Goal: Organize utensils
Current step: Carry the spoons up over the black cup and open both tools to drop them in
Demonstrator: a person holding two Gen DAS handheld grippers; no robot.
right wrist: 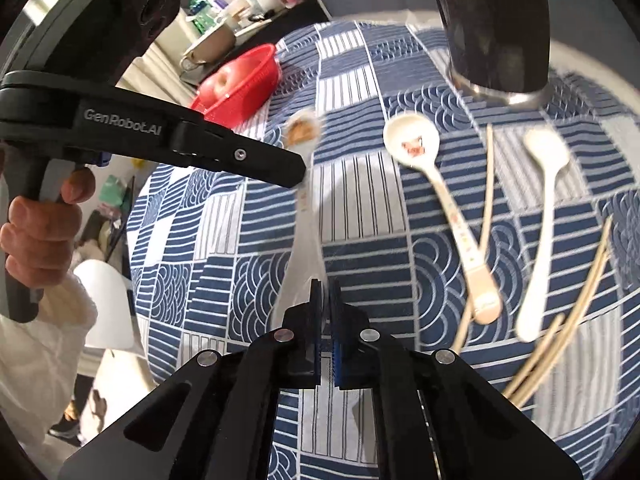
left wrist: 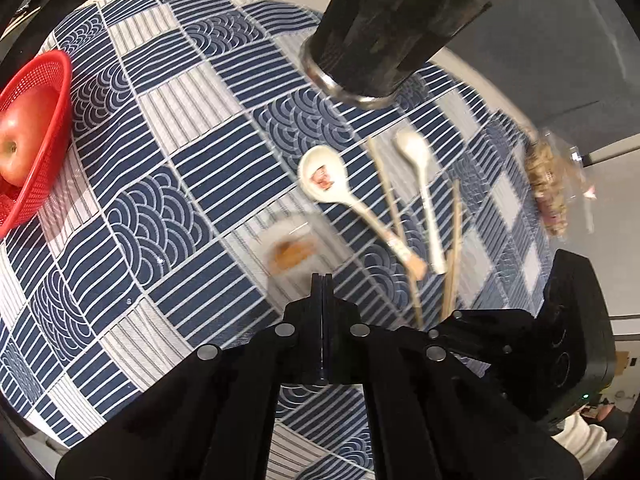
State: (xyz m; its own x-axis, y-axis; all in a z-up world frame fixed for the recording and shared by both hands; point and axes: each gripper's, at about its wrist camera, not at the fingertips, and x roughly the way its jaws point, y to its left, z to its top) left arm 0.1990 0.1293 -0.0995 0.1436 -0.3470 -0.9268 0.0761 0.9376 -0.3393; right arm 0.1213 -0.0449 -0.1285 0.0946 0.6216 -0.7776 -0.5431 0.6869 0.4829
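Where the blue-and-white tablecloth (right wrist: 352, 200) fills both views, items as follows:

Held spoon (right wrist: 306, 236): white, blurred, with an orange mark in its bowl. Its long axis runs away from the right wrist camera, bowl at the far end pointing toward the red basket (right wrist: 256, 76), broad handle end nearest the right gripper (right wrist: 326, 284).

Left gripper (left wrist: 322, 280): jaws clenched, with the tip meeting the held spoon's handle just below the bowl; a hand (right wrist: 36, 224) grasps its grip.

Right gripper: jaws closed to a thin slit. The spoon's handle end reaches its fingertips, but I cannot tell whether it is pinched there.

Pictured spoon (right wrist: 412, 144): flat on the cloth, bowl toward the dark canister (right wrist: 496, 32), handle slanting back and to the right.

Plain spoon (right wrist: 546, 152): lies beside it and points the same way, handle nearly straight back.

Chopsticks (right wrist: 486, 184): loose, one between the two spoons, others fanned out at the right.

Dark canister: upright with a metal base ring, beyond the spoons.

Apple (right wrist: 222, 80): inside the red basket, at the far left of the cloth
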